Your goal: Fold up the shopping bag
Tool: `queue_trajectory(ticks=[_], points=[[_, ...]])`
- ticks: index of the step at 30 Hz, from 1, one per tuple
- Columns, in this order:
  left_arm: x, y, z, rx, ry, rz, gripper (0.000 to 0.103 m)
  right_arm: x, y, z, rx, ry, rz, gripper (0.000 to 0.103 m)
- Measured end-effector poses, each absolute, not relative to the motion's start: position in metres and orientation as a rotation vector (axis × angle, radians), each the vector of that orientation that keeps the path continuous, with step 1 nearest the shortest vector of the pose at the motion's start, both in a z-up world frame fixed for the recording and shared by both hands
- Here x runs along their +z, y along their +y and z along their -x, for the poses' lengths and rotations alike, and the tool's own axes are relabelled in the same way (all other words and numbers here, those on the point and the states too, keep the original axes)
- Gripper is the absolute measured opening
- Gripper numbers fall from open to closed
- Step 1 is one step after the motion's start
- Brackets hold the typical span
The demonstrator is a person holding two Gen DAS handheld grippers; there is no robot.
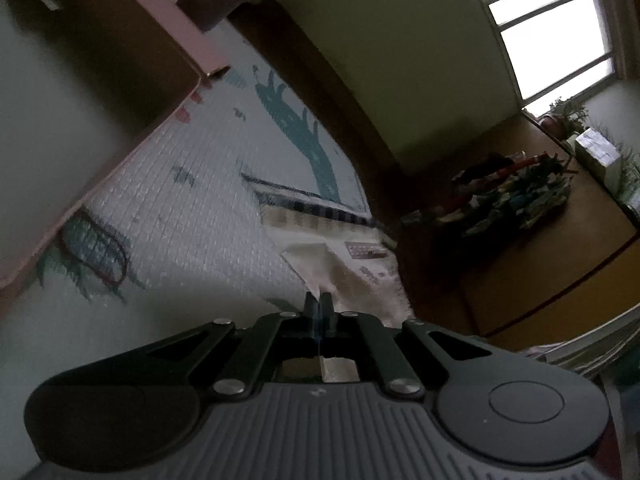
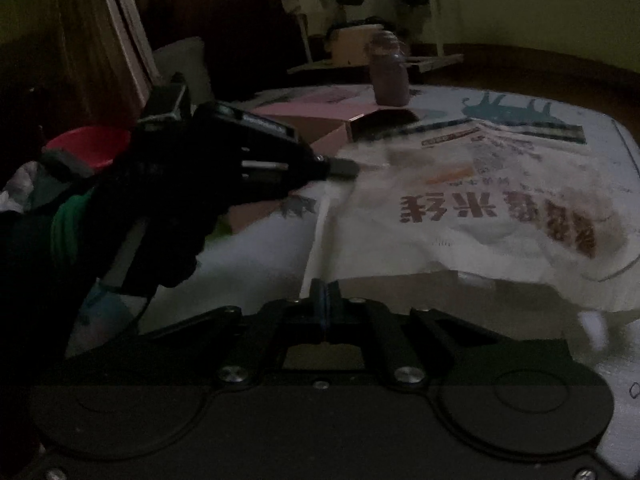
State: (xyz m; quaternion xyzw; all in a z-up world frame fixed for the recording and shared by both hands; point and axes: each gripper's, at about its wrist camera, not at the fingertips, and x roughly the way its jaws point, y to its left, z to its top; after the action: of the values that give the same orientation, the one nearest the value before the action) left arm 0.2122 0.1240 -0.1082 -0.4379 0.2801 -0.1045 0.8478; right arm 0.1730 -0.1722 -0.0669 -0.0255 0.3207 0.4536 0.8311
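Note:
A cream shopping bag [image 2: 480, 216] with red lettering lies flat and creased on a patterned play mat [image 2: 600, 120]. My right gripper [image 2: 325, 290] is shut, its tips pinching the bag's near left edge where a white strip runs down to them. My left gripper [image 2: 348, 168], held by a hand in a dark glove [image 2: 160, 208], reaches in from the left and is shut on the bag's far left corner. In the left wrist view the same left gripper [image 1: 319, 300] is shut with the cream fabric of the bag [image 1: 360, 264] rising from its tips.
A pink box [image 2: 320, 120] and a purple jar [image 2: 390, 76] stand at the mat's far side. A red bowl [image 2: 88, 144] sits at the left. On the wooden floor beyond the mat lies a heap of colourful things [image 1: 516, 200].

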Motion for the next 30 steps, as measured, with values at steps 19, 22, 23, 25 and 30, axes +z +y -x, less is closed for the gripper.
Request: queue_trajectory(ticks=[19,22,23,25,30], points=[[-0.055,0.058,-0.162,-0.304,0.597,0.346,0.038,-0.051,-0.227,-0.192,0.508,0.583,-0.008,0.045],[-0.058,0.037,-0.157,-0.345,0.616,0.3,0.035,-0.06,-0.234,-0.208,0.421,0.595,-0.063,0.045],[-0.061,0.029,-0.157,-0.367,0.62,0.29,0.035,-0.061,-0.235,-0.211,0.427,0.592,-0.085,0.045],[-0.069,0.016,-0.161,-0.38,0.642,0.257,0.035,-0.064,-0.229,-0.216,0.453,0.578,-0.075,0.045],[-0.096,-0.01,-0.171,-0.367,0.8,0.046,0.034,-0.097,-0.188,-0.232,0.492,0.672,0.162,0.043]])
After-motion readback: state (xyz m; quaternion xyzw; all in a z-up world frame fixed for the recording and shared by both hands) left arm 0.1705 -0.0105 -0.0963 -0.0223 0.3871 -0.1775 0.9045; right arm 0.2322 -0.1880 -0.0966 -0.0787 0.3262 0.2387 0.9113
